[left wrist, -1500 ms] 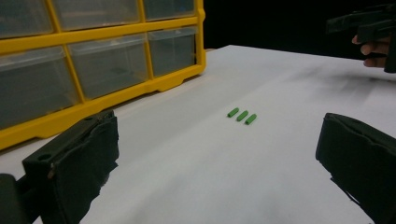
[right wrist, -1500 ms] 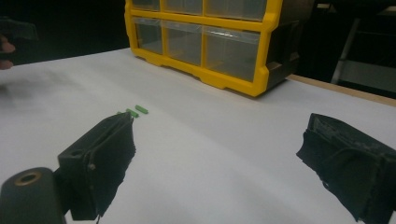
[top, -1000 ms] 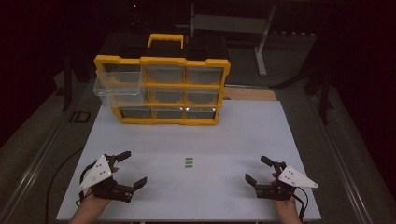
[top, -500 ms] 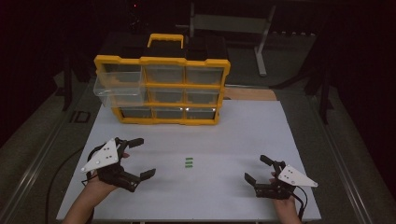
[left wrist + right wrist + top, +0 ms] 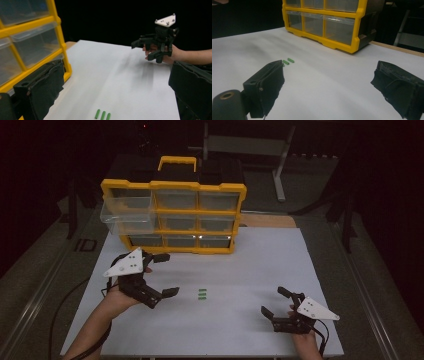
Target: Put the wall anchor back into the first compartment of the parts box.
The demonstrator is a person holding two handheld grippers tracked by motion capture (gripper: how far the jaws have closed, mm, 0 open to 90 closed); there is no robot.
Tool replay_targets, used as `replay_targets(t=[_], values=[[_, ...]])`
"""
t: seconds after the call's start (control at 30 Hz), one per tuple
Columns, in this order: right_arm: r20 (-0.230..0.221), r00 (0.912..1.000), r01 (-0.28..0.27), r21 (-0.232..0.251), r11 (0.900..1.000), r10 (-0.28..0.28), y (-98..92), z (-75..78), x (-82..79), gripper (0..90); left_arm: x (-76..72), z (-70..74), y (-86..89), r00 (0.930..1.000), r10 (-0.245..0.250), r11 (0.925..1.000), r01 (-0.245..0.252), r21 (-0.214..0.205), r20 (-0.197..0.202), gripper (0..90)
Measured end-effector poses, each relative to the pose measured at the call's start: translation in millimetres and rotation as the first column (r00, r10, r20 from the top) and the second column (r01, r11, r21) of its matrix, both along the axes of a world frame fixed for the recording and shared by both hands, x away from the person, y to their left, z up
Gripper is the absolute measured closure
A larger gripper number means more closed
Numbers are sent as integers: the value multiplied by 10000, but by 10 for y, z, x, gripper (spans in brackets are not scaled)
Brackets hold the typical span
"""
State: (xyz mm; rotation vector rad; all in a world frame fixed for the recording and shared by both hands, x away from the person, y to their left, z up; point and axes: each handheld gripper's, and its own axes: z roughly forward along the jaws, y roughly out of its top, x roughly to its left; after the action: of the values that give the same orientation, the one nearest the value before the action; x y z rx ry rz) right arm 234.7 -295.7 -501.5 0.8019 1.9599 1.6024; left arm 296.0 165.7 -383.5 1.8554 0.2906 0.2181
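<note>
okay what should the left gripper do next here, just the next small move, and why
Probably ease the left gripper right and down toward the three green pieces. Its jaws stand wide open and empty, raised off the white table, with the pieces lying loose just to its right. One drawer of the yellow organizer already sticks out, a likely place for them.

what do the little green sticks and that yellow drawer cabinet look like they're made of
The green sticks look like matte plastic or foam: even colour, no shine, too small to be sure. The drawer cabinet has a glossy yellow frame, likely moulded plastic, and see-through drawers that look like clear plastic.
</note>
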Motion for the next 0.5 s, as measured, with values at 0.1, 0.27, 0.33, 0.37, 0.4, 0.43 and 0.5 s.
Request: replay_targets(t=[0.1,0.27,0.33,0.37,0.4,0.43,0.5], values=[[-50,10000,-19,3,10000,19,-3,0,-4,90,88,-56,-100,9995,-312,9990,315,302,-105,0],[-97,10000,7,57,10000,-7,-3,-2,-5,90,227,-193,-244,9957,-853,9945,873,582,-361,0],[-124,9999,-10,84,10000,11,-3,-3,-5,90,283,-252,-295,9938,-1002,9919,1035,732,-477,0],[-121,9999,-35,73,10000,36,-6,-4,-5,90,308,-285,-319,9930,-1052,9911,1091,763,-540,0],[-152,9999,-40,74,10000,41,-5,-5,-5,90,335,-316,-342,9923,-1089,9899,1137,850,-588,0],[-153,9999,-52,63,10000,53,-6,-7,-4,90,360,-347,-367,9922,-1092,9884,1148,997,-593,0],[-175,9998,-73,72,9999,74,-8,-11,-3,90,408,-411,-410,9919,-1093,9872,1160,1095,-653,0]])
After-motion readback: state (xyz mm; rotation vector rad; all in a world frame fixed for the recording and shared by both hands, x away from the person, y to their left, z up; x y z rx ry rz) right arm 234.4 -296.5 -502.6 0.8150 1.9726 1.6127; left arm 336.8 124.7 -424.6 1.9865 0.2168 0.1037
